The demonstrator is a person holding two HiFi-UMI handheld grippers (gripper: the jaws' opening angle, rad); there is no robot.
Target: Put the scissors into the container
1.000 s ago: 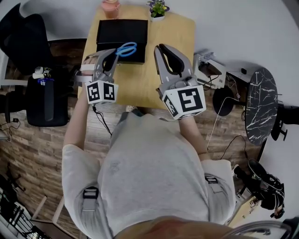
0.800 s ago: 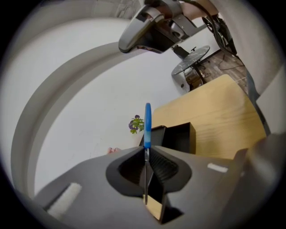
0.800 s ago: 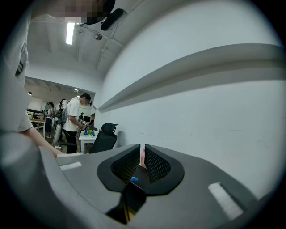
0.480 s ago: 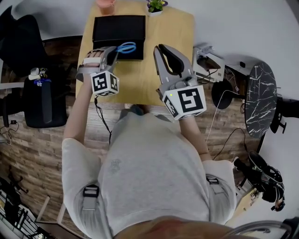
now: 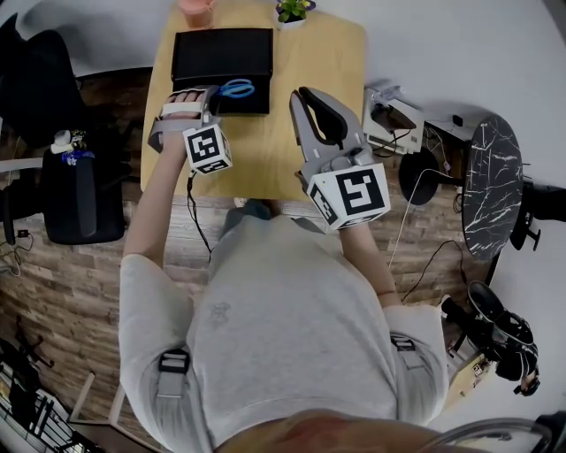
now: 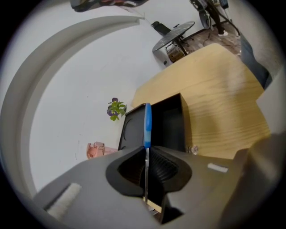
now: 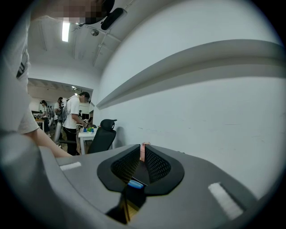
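Blue-handled scissors [image 5: 237, 88] are held by the blades in my left gripper [image 5: 217, 94], which is shut on them. Their handles hang over the near right part of the black open container [image 5: 203, 55] on the wooden table. In the left gripper view the scissors [image 6: 147, 123] stand edge-on between the jaws of the left gripper [image 6: 146, 151], pointing at the black container [image 6: 172, 123]. My right gripper [image 5: 306, 92] hovers over the table to the right of the container, shut with nothing in it. In the right gripper view the right gripper [image 7: 143, 157] shows only a thin gap.
A small potted plant [image 5: 294, 11] and a pink cup [image 5: 195, 11] stand at the table's far edge behind the container. A black office chair [image 5: 81, 190] sits left of the table. A round dark side table [image 5: 492, 190] and cables lie to the right.
My left gripper has drawn in toward the container and rolled, its marker cube now closer to the table edge, still gripping the scissors. The right gripper has hardly moved.
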